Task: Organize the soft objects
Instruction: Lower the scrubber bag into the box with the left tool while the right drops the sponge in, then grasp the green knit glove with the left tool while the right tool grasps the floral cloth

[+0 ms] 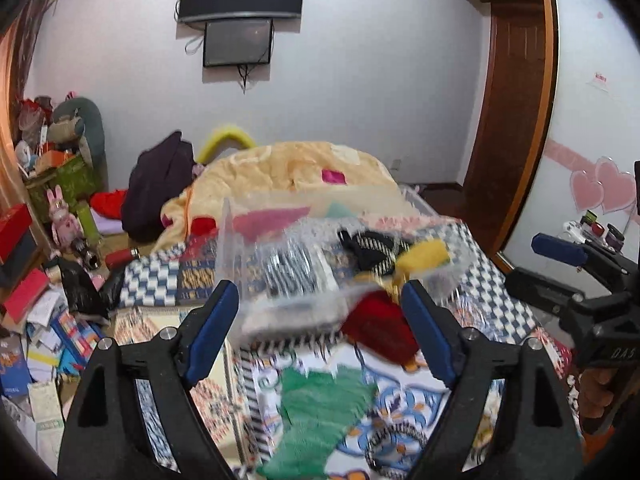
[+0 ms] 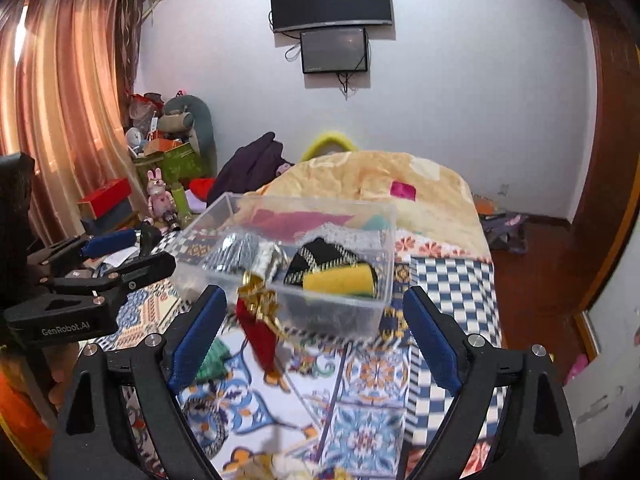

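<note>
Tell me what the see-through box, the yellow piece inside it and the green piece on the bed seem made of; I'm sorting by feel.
The box looks like rigid clear plastic, glossy: its contents show through straight walls. The yellow piece looks like soft, matte cloth or sponge; which one is unclear. The green piece looks like fuzzy fabric, perhaps fleece or towelling, lying limp on the bed.

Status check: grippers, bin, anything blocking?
Left gripper and right gripper open, empty. Clear plastic bin on bed, part filled. Red pouch, green cloth outside.
</note>
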